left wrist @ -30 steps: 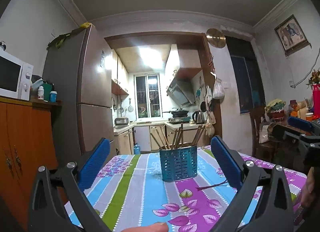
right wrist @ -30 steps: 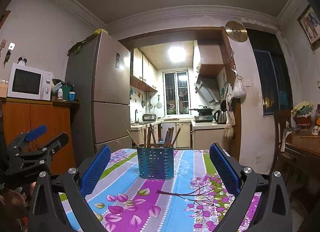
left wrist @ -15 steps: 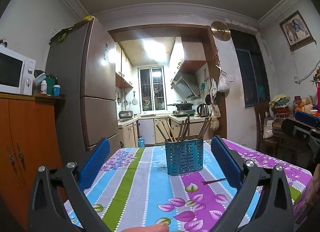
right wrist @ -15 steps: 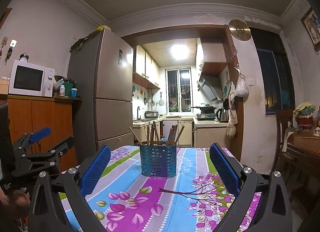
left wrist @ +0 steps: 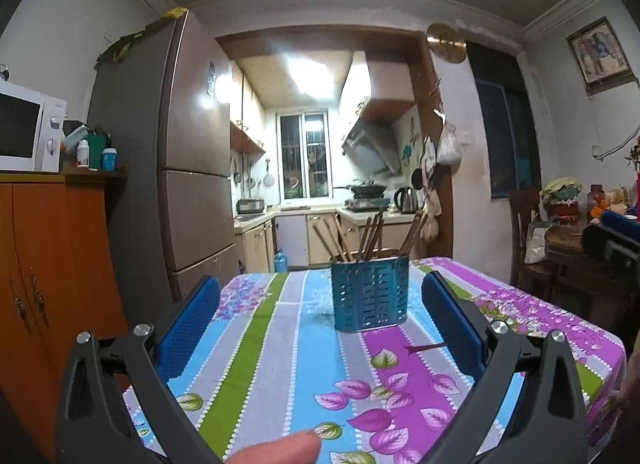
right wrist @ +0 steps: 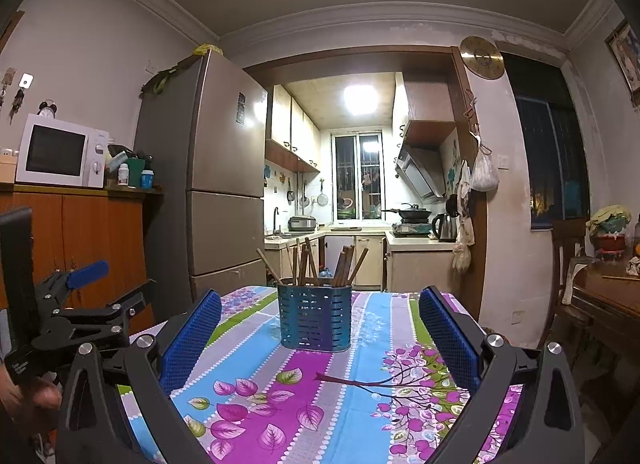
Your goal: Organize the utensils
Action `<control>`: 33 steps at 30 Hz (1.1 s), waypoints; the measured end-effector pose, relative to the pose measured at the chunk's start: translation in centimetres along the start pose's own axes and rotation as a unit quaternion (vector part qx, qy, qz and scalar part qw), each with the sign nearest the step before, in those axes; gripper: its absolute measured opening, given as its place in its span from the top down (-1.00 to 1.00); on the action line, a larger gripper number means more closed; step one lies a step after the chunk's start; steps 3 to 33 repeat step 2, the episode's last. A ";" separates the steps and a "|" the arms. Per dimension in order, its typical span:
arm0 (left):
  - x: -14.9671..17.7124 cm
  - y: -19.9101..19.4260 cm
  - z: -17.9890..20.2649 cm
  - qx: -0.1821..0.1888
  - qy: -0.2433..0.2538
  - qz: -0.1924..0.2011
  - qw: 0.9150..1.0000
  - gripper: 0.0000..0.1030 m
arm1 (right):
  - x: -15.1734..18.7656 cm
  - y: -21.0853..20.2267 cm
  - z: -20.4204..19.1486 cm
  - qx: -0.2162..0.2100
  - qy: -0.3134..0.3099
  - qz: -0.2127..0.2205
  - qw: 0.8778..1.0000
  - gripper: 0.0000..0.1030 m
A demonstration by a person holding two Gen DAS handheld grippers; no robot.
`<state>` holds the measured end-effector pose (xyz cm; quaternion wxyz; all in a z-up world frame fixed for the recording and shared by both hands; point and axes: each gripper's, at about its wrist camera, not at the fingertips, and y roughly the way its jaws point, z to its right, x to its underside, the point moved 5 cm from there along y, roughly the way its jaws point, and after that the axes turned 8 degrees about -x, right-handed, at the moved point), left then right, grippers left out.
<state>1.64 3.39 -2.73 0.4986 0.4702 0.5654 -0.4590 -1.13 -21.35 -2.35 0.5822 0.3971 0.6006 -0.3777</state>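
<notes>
A blue perforated utensil holder (left wrist: 370,294) (right wrist: 315,318) stands on the table, filled with several brown chopsticks (left wrist: 370,234) (right wrist: 304,260). One dark chopstick (left wrist: 426,346) (right wrist: 348,381) lies flat on the cloth, in front of the holder and to its right. My left gripper (left wrist: 320,324) is open and empty, short of the holder; it shows again in the right wrist view, where the left gripper (right wrist: 116,284) is at the left edge. My right gripper (right wrist: 320,340) is also open and empty, with the holder between its pads in the image but farther away.
The table wears a striped floral cloth (left wrist: 280,364). An orange cabinet (left wrist: 48,284) with a microwave (right wrist: 62,156) and a tall fridge (right wrist: 216,184) stand to the left. A wooden side table (right wrist: 608,304) and chair are on the right. A fingertip (left wrist: 280,448) shows at the bottom.
The left wrist view has tilted down a little and come slightly closer to the holder. The right wrist view barely shifted. Both grippers stayed open.
</notes>
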 end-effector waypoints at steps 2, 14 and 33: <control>0.1 0.1 -0.1 -0.006 0.002 -0.002 1.000 -0.89 | 0.0 0.0 0.0 0.000 -0.001 0.000 1.000 -0.91; 0.1 0.1 -0.1 -0.006 0.002 -0.002 1.000 -0.89 | 0.0 0.0 0.0 0.000 -0.001 0.000 1.000 -0.91; 0.1 0.1 -0.1 -0.006 0.002 -0.002 1.000 -0.89 | 0.0 0.0 0.0 0.000 -0.001 0.000 1.000 -0.91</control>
